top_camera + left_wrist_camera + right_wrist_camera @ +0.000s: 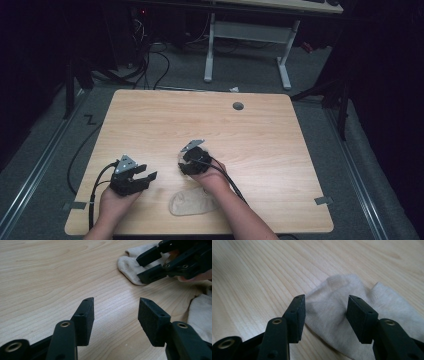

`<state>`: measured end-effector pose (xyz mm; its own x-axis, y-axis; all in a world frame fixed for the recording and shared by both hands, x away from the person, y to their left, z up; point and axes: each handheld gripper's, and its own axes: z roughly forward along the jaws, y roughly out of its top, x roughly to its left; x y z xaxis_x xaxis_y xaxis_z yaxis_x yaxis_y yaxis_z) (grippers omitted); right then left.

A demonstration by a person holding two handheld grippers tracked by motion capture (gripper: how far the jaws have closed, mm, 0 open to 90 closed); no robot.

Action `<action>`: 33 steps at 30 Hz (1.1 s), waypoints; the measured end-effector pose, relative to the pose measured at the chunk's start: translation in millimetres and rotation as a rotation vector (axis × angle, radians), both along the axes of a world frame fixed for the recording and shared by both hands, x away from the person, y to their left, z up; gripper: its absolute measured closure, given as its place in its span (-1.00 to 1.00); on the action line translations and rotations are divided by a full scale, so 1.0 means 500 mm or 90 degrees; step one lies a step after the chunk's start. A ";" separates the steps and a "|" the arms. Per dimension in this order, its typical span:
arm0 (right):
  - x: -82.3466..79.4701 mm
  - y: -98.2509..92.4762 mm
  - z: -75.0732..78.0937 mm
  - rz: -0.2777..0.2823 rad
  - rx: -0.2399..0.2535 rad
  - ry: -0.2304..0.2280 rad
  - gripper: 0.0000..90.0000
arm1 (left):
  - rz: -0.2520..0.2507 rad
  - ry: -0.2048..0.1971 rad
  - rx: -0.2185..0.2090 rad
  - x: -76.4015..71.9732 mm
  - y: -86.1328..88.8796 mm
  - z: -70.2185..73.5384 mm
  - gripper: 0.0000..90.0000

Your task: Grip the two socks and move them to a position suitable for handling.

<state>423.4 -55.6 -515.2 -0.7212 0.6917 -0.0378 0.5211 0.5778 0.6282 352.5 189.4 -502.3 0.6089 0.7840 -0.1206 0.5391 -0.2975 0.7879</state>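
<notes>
- The pale wooden worktop (260, 125) carries a limp beige knitted cloth (192, 202) near its 6 o'clock edge.
- The left gripper (148, 177) hovers at the cloth's 9 o'clock, jaws spread wide over bare wood, holding nothing.
- The right gripper (325, 315), at the cloth's 12 o'clock, has its jaws wide apart over the cloth's end, gripping nothing.

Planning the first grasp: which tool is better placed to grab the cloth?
Right. The right tool is open with the beige cloth directly between its jaws; the left tool is open over bare table.
</notes>
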 end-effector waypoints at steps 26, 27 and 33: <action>-0.036 -0.010 0.047 0.023 0.048 -0.033 0.88 | -0.016 0.000 0.014 0.002 -0.016 -0.003 0.05; -0.042 -0.011 0.053 0.024 0.053 -0.037 0.88 | -0.018 -0.001 0.013 0.003 -0.019 -0.003 0.05; -0.084 -0.030 0.105 0.030 0.134 -0.064 0.88 | -0.026 0.001 0.028 0.006 -0.025 -0.011 0.04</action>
